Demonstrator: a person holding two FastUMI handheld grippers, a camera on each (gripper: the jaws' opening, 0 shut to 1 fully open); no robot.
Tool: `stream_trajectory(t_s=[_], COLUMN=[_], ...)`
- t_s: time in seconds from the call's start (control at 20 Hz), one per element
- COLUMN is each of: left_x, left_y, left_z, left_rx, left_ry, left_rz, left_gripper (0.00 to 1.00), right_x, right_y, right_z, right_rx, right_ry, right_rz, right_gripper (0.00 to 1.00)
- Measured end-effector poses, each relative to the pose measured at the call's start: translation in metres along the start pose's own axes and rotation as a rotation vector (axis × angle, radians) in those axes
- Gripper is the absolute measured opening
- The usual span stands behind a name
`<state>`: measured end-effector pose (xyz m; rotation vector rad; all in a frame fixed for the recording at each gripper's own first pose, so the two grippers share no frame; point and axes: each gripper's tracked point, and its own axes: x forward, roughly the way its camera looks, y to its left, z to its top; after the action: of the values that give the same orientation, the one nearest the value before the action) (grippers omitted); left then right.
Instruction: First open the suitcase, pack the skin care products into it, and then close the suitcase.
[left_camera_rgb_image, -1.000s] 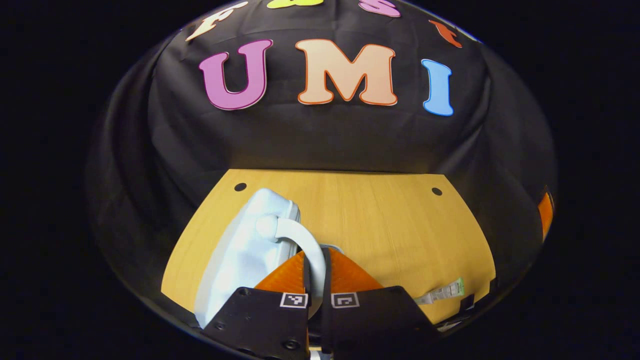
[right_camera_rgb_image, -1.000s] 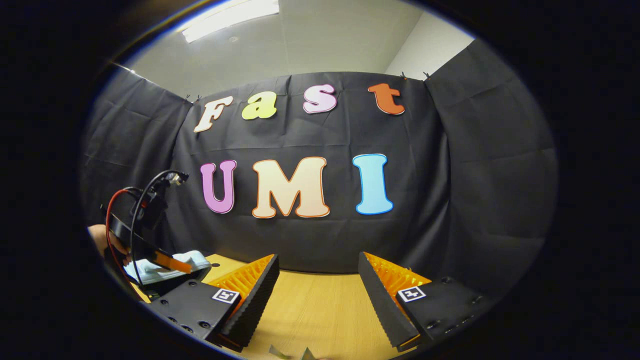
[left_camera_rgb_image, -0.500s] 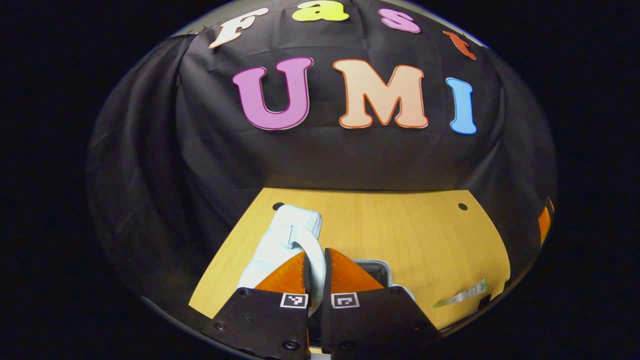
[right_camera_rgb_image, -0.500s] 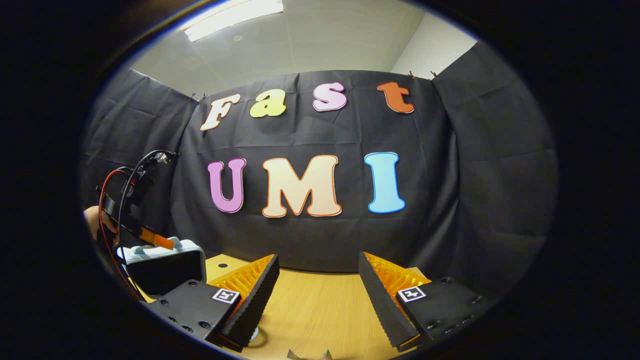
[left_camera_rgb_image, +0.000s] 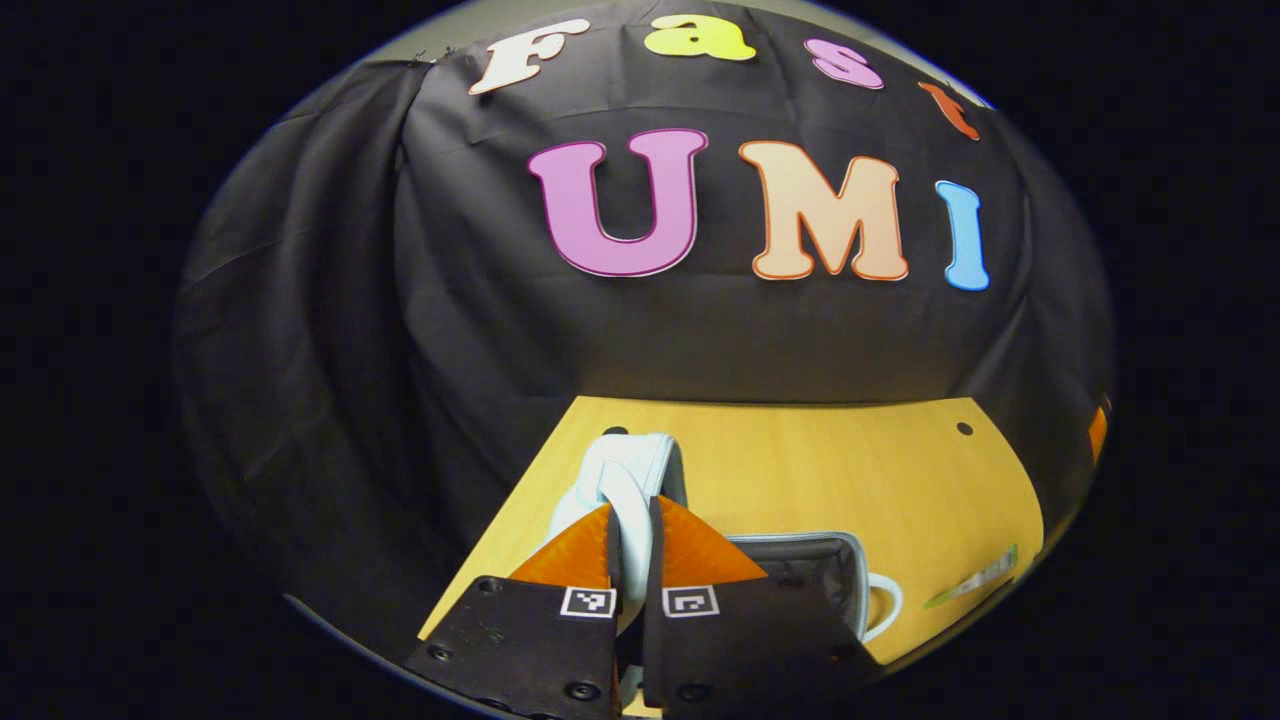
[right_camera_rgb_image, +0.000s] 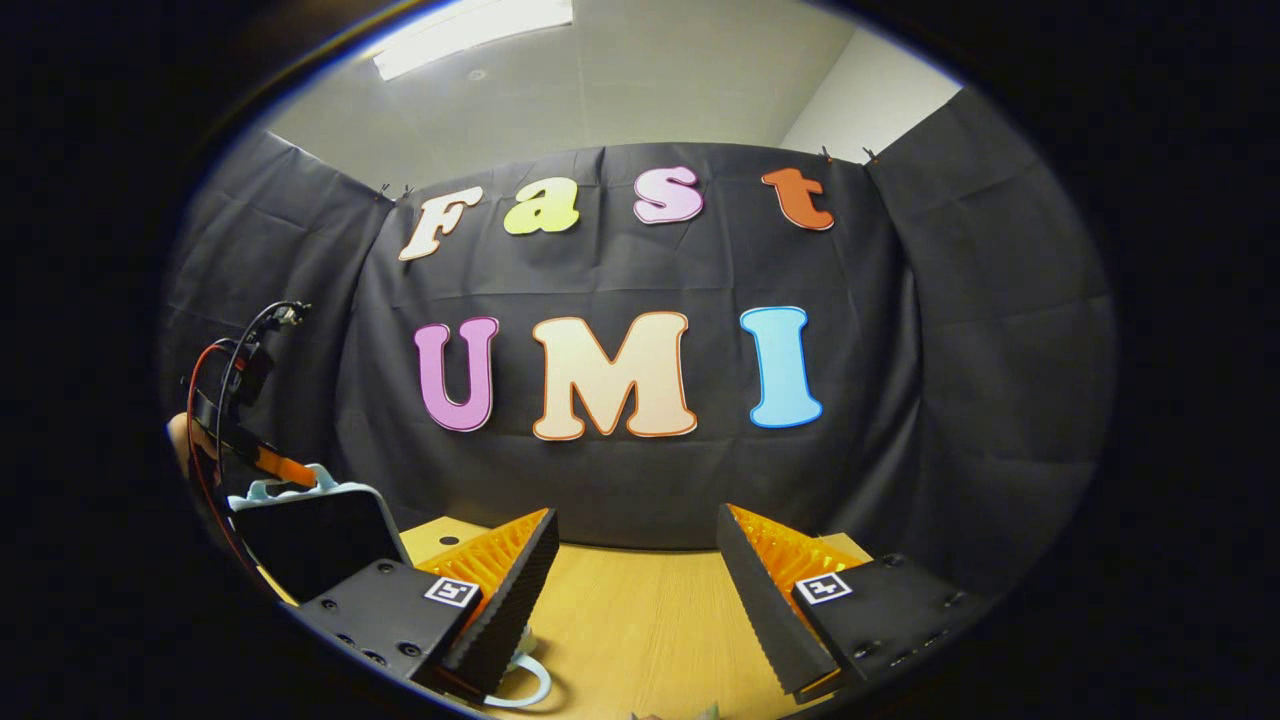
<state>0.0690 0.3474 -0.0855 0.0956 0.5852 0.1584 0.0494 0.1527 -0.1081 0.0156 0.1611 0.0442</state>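
Note:
My left gripper (left_camera_rgb_image: 632, 515) is shut on the pale blue handle (left_camera_rgb_image: 627, 490) of the suitcase lid (left_camera_rgb_image: 640, 458), which stands raised on edge. To its right lies the open suitcase base (left_camera_rgb_image: 800, 572) with a dark lining and a pale loop handle (left_camera_rgb_image: 888, 606). A flat greenish skin care sachet (left_camera_rgb_image: 975, 578) lies on the table farther right. In the right gripper view the lid (right_camera_rgb_image: 300, 535) stands upright at the left, dark inside facing me, with the left gripper (right_camera_rgb_image: 270, 462) gripping its top. My right gripper (right_camera_rgb_image: 635, 590) is open above the table with nothing between its fingers.
The wooden table (right_camera_rgb_image: 640, 620) ends at the black cloth wall behind. Two small holes (left_camera_rgb_image: 964, 428) mark its far corners. A hand (right_camera_rgb_image: 180, 440) and red and black cables (right_camera_rgb_image: 215, 390) sit behind the left gripper. The base's loop handle (right_camera_rgb_image: 520, 682) lies below my right gripper.
The left gripper has swung the lid up from a low tilt to nearly upright, uncovering the dark inside of the base. The right gripper has stayed open and almost still.

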Motion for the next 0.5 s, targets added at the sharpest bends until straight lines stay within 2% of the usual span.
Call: stream_trajectory(t_s=[0.3,0.5], left_x=[0.017,0.029], left_y=[0.060,0.100], left_z=[-0.017,-0.020], left_rx=[-0.032,-0.071], left_ry=[0.017,-0.019], left_rz=[0.032,0.081], left_gripper=[0.02,0.02], right_x=[0.003,0.005], right_y=[0.036,0.057], right_z=[-0.006,-0.007], right_rx=[0.002,-0.010], right_ry=[0.002,0.003], right_rz=[-0.025,-0.017], right_gripper=[0.98,0.98])
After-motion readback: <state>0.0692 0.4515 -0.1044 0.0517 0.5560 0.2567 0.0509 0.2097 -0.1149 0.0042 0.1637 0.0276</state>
